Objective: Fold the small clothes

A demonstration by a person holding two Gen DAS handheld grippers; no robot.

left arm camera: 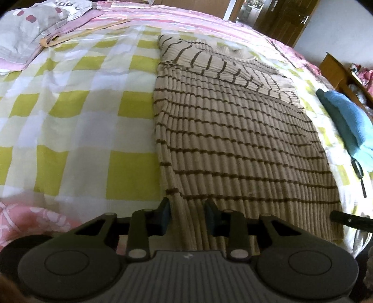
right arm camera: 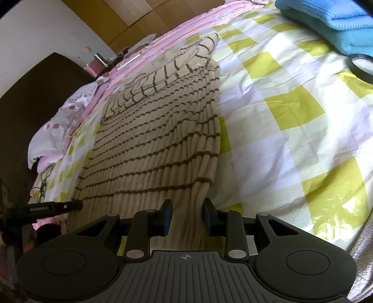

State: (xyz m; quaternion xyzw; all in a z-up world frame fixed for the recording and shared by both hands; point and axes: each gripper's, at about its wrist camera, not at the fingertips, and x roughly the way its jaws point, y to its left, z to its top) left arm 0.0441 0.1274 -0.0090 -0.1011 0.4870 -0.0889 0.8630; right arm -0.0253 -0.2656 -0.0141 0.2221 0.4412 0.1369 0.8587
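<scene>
- Sweater (left arm camera: 233, 139), beige ribbed knit with thin brown stripes, lies flat on the bed's yellow-and-white checked sheet (left arm camera: 81, 116); its sleeves are already folded across the far end, near the collar.
- Its long axis runs straight away from you, hem nearest, collar farthest.
- Your left gripper (left arm camera: 187, 215) sits at the hem's left corner and your right gripper (right arm camera: 187, 215) at the hem's right corner, so each hand is as near as the other.
- Left jaws stand partly apart with a strip of the ribbed hem between them. In the left wrist view the pads look just clear of the knit, so I cannot tell whether they grip it.
- Right jaws are likewise partly apart around the right hem edge, which bunches up between them; whether it is pinched is also unclear.
- My judgement: the coming move is to carry the hem away from you, along that long axis, toward the folded sleeves, with both corners kept level.
- A folded blue garment (right arm camera: 331, 21) and a round black-rimmed lens (right arm camera: 362, 66) lie to the sweater's right, well apart from it.
- Small white lettering marks the left gripper's black bar (right arm camera: 46, 207) in the right wrist view; it is too small to read.
</scene>
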